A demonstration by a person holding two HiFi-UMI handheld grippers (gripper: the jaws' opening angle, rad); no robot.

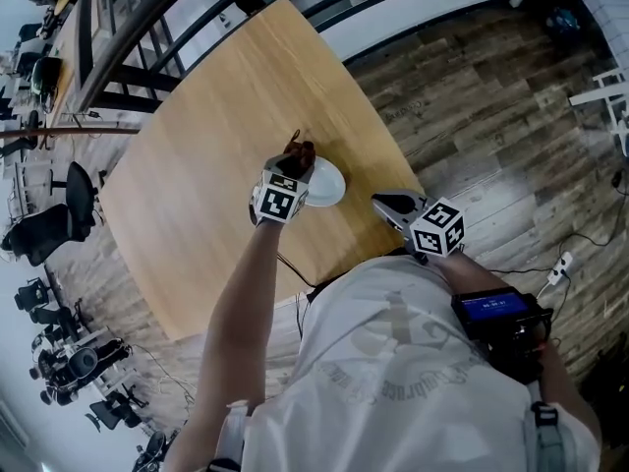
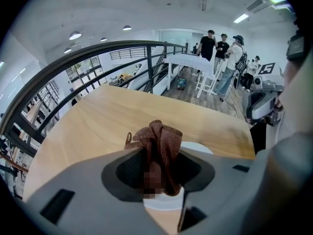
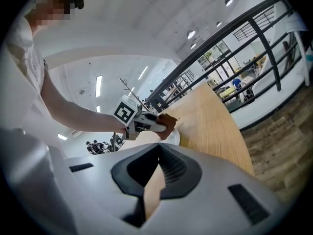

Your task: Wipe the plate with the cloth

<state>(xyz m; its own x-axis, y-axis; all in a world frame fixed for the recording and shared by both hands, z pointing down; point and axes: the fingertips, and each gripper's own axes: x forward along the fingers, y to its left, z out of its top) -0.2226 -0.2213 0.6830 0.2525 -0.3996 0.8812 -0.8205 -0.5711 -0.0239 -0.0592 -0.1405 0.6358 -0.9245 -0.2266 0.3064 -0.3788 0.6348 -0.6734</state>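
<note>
A small white plate (image 1: pixel 332 191) sits on the wooden table (image 1: pixel 206 175) near its right edge. My left gripper (image 1: pixel 298 159) is shut on a bunched brown cloth (image 1: pixel 301 152), held over the plate's left rim. In the left gripper view the cloth (image 2: pixel 160 143) stands up between the jaws, with the plate (image 2: pixel 198 148) just behind and beneath it. My right gripper (image 1: pixel 379 203) hovers to the right of the plate at the table's edge, shut and holding nothing. From the right gripper view I see the cloth (image 3: pixel 168 122) resting on the plate (image 3: pixel 172 138).
A dark metal railing (image 1: pixel 147 28) runs along the table's far side. Wood plank floor (image 1: pixel 491 116) lies to the right, with cables on it. Office chairs (image 1: pixel 49 224) stand at the left. People and white high tables (image 2: pixel 188 62) are in the distance.
</note>
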